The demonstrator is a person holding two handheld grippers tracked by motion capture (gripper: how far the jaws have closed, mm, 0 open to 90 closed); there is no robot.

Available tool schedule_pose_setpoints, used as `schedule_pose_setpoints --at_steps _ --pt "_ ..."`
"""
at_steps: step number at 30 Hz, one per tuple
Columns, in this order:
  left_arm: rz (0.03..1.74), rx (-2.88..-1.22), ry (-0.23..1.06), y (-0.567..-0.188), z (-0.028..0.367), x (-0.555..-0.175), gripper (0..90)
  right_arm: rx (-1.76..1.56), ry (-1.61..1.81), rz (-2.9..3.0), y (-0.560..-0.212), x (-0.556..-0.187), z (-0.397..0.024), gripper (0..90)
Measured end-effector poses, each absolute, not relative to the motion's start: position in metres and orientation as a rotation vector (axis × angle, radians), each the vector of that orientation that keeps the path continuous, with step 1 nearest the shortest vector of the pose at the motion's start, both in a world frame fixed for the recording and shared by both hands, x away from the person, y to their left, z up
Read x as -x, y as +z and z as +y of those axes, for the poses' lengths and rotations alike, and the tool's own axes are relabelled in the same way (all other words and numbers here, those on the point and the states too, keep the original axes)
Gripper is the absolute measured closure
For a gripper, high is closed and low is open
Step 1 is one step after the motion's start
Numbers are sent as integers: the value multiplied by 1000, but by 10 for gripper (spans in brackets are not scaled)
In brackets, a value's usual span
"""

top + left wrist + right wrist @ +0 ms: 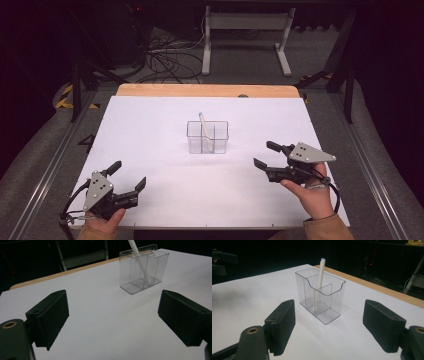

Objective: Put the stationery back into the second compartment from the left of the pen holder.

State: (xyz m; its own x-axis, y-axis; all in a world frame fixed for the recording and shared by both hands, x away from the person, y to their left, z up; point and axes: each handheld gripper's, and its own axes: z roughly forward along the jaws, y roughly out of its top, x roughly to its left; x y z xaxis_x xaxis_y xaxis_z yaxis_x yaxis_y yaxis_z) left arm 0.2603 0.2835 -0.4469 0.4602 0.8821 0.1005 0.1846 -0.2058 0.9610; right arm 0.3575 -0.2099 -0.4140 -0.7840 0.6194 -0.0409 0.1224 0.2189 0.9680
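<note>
Dark surroundings are seen around a white table [165, 195], whose far edge is a strip of light wood [207, 90]. Beyond that edge, on the grey floor, a tangle of black cables [167, 62] and a white metal frame [246, 37] are seen.

Near the middle of the table a clear plastic holder [208, 137] stands upright, divided into compartments by inner walls. A white pen [206, 131] is leaned inside it, its top rising above the rim; in the right gripper view the pen [319, 287] is seen in the rear compartment behind the partition. No writing or brand can be read on the holder or the pen.

The left gripper [129, 177] is held by a hand [102, 225] well apart from the holder, toward the near left of it, its jaws spread wide with nothing between them. The right gripper [264, 154] is held by the other hand [311, 195] to the near right of the holder, closer to it, jaws also wide apart and empty.
</note>
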Motion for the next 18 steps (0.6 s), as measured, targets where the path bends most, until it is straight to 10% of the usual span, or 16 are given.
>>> schedule_pose_setpoints --at_steps 18 --pt "924 -1681 842 -447 283 -260 105 -821 1568 2072 -465 -342 -231 262"
